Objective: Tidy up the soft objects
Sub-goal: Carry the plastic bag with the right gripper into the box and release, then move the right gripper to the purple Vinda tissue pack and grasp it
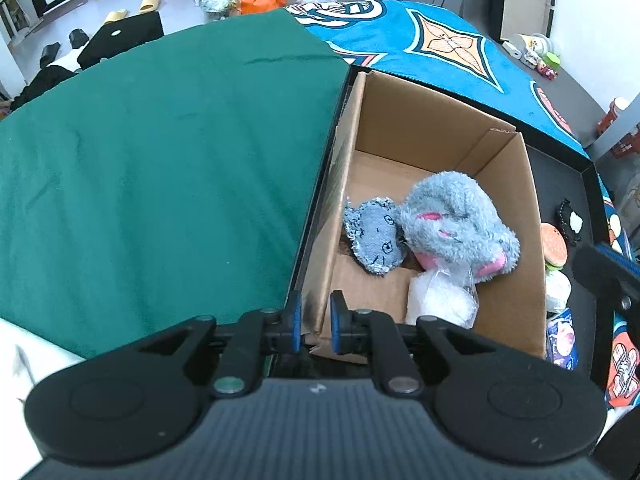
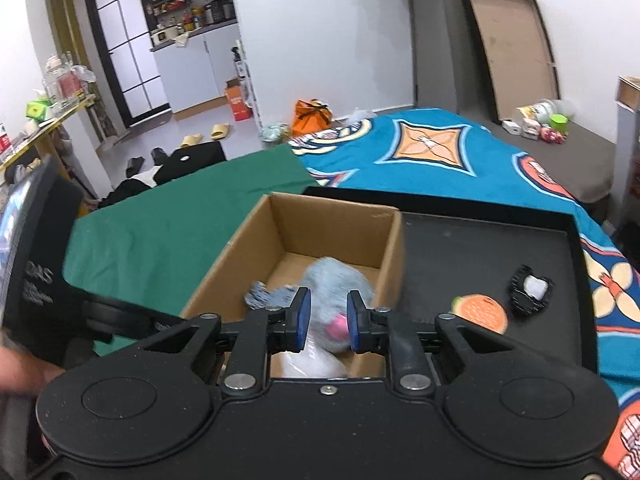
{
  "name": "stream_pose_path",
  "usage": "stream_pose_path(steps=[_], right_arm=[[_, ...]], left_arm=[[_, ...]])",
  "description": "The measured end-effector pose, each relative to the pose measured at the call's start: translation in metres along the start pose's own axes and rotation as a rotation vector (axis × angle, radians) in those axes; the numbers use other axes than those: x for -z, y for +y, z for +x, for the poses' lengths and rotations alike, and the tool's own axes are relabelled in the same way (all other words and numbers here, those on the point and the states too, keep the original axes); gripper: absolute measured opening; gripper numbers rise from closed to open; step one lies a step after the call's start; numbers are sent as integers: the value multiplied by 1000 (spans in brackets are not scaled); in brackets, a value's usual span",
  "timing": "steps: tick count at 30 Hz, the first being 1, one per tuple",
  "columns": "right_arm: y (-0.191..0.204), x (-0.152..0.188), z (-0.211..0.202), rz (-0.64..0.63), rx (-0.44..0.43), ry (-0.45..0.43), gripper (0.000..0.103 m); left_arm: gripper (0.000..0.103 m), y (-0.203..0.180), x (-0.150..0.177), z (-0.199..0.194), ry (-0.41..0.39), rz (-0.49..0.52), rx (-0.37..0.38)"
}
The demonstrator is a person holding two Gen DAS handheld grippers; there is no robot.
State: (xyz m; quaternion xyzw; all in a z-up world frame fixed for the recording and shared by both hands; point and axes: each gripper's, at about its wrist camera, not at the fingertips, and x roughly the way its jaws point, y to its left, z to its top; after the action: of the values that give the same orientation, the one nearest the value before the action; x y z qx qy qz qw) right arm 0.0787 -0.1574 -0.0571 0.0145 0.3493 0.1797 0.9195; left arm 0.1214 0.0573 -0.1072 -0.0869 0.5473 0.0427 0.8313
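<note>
An open cardboard box (image 1: pixel 516 208) (image 2: pixel 394 248) stands in a black tray (image 2: pixel 480 248). In it lie a fluffy grey-and-pink plush (image 1: pixel 452 220) (image 2: pixel 334 276), a small denim toy (image 1: pixel 374 238) (image 2: pixel 264 296) and a white bag of stuffing (image 1: pixel 438 300) (image 2: pixel 312 364). My left gripper (image 1: pixel 315 326) straddles the box's near left wall, its jaws a little apart with the wall between them. My right gripper (image 2: pixel 325 322) hovers above the box's near end, jaws a little apart and empty. A burger-shaped soft toy (image 2: pixel 480 314) (image 1: pixel 554 246) and a black-and-white item (image 2: pixel 530 290) lie on the tray right of the box.
A green cloth (image 1: pixel 160 168) covers the surface left of the box. A blue patterned blanket (image 2: pixel 440 148) lies behind the tray. The other gripper's body (image 2: pixel 36 264) stands at the left edge of the right wrist view. Small packets (image 1: pixel 562 332) lie beside the box.
</note>
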Motion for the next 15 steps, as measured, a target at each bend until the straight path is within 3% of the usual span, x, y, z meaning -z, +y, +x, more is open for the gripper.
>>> stream_pose_path(steps=[8,15], right_arm=[[-31,20,-3,45,48,35,27],[-53,37,-7,72,76,53,40]], left_arm=[[18,-11,1,-1,4,44,-37],[28,-17,2,-4,-2,63,-70]])
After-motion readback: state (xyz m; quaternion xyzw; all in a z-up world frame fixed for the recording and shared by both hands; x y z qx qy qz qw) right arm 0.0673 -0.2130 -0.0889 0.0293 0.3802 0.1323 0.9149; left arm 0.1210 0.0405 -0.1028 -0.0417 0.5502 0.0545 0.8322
